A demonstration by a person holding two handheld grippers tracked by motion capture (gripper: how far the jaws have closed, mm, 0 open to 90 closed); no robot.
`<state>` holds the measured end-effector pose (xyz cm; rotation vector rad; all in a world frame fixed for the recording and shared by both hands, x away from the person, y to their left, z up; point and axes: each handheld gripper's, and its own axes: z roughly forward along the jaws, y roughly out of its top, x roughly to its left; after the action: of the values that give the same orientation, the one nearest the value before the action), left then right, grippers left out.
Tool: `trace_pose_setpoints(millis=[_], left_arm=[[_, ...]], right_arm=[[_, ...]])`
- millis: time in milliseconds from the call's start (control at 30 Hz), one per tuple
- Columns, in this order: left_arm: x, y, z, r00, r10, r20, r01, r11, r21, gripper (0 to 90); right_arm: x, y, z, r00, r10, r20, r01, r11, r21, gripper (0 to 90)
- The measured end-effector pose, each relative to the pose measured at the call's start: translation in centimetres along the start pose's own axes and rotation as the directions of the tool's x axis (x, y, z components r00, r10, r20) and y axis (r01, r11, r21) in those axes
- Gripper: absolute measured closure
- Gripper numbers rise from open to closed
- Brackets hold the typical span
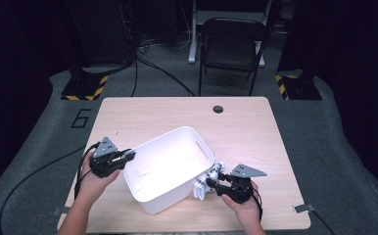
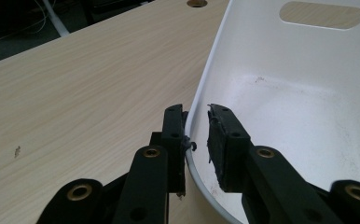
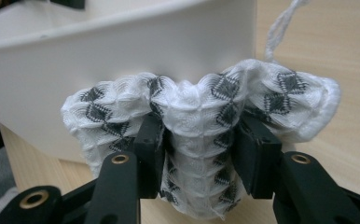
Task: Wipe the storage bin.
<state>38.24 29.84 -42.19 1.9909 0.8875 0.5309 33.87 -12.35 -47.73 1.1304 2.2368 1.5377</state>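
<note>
Jaws of the right gripper (image 3: 199, 156) pinch a bunched white cloth with black diamond pattern (image 3: 201, 116) just beside the white plastic bin (image 1: 170, 166) on the light wooden table (image 1: 128, 115), its lower folds hidden, while the left gripper (image 2: 197, 149) clamps the bin's rim.

The light wooden table (image 1: 255, 122) carries a white plastic bin (image 1: 170, 169), apparently tilted, between the grippers, beside a white black-patterned cloth (image 1: 207, 182).
</note>
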Motion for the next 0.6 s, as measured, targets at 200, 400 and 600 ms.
trace_pose_setpoints(millis=[200, 400, 600], left_arm=[[0.1, 0.0, 0.0, 1.0000, -0.001, 0.003, 0.001, 1.0000, 0.000, 76.2], [0.1, 0.0, 0.0, 0.9999, -0.007, 0.008, 0.007, 1.0000, -0.004, 76.0], [0.1, 0.0, 0.0, 1.0000, 0.001, 0.009, -0.001, 1.0000, 0.000, 76.0]], right_arm=[[-0.6, -1.2, 1.5, 0.9999, 0.014, 0.006, -0.014, 0.994, 0.109, 56.4], [-0.4, -1.4, 2.1, 0.9996, -0.009, 0.026, 0.005, 0.988, 0.157, 56.7], [0.1, -0.7, 1.2, 0.9993, -0.016, 0.032, 0.013, 0.994, 0.105, 57.3]])
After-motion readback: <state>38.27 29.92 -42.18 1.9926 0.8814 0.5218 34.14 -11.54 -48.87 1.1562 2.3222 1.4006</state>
